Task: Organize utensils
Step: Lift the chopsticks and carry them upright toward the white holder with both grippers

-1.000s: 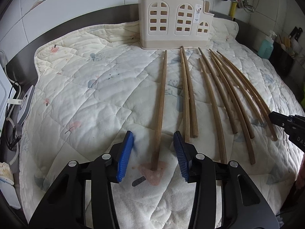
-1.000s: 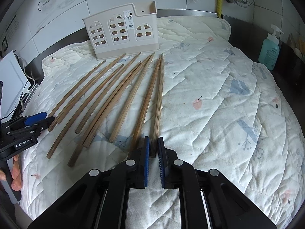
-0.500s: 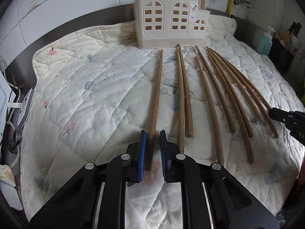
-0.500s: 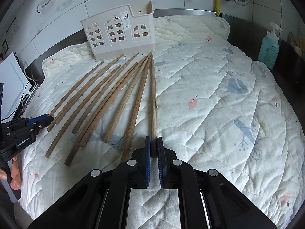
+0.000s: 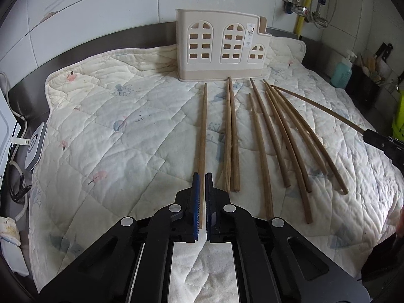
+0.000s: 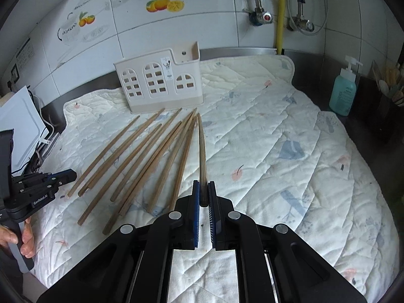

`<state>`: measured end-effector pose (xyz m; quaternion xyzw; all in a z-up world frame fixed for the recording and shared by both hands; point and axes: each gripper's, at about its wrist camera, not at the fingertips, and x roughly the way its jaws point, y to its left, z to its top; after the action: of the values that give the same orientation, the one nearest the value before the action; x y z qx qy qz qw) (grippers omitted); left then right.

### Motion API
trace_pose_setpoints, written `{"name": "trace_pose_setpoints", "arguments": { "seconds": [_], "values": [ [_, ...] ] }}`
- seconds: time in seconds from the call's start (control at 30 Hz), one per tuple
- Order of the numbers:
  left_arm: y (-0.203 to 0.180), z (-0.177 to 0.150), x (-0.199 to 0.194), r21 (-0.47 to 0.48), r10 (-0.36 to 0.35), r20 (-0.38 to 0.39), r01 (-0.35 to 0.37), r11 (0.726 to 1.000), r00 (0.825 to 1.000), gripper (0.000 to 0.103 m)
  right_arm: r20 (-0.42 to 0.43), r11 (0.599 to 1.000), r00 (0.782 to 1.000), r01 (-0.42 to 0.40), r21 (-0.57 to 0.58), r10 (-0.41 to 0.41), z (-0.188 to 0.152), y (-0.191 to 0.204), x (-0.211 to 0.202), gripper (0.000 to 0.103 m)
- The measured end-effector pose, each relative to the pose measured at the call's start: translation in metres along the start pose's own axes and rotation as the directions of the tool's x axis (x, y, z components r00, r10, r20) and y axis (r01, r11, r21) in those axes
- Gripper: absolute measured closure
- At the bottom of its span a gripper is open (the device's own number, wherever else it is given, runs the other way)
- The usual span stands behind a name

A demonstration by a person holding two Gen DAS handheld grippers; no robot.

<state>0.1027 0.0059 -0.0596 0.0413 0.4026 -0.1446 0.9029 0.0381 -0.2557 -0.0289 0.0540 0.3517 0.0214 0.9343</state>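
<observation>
— Where do our chopsticks point?
— Both at twelve o'clock — toward the holder [image 5: 222,48]. Left hand-held gripper [image 5: 201,184] clamps the leftmost chopstick [image 5: 202,128]; right hand-held gripper [image 6: 203,192] pinches another chopstick [image 6: 202,149].

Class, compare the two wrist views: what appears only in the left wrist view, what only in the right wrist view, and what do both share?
Only the left wrist view shows the round white device beside the quilt's edge. Only the right wrist view shows the fruit stickers on the tiles and a person's fingers. Both share the beige utensil holder, the wooden chopsticks on the quilted mat, the teal soap bottle, and each hand-held gripper shut on one chopstick.
</observation>
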Motion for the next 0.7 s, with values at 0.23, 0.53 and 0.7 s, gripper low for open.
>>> {"name": "trace_pose_setpoints", "arguments": {
  "seconds": [0.23,0.53,0.7],
  "values": [
    [0.001,-0.006,-0.005,0.009,-0.019,-0.005,0.019,1.0,1.0,0.098,0.068,1.0,0.998,-0.003,-0.02,0.004,0.017,0.0,-0.025,0.096],
    [0.004,-0.014,0.011,0.014,-0.003,-0.068,0.004,1.0,0.998,0.095,0.064,1.0,0.998,-0.02,-0.022,0.021,0.016,0.002,-0.026,0.096],
    [0.009,-0.016,0.015,-0.01,-0.013,-0.08,0.013,1.0,0.997,0.085,0.071,0.999,0.997,-0.021,-0.027,0.022,0.017,0.004,-0.026,0.096]
  ]
}}
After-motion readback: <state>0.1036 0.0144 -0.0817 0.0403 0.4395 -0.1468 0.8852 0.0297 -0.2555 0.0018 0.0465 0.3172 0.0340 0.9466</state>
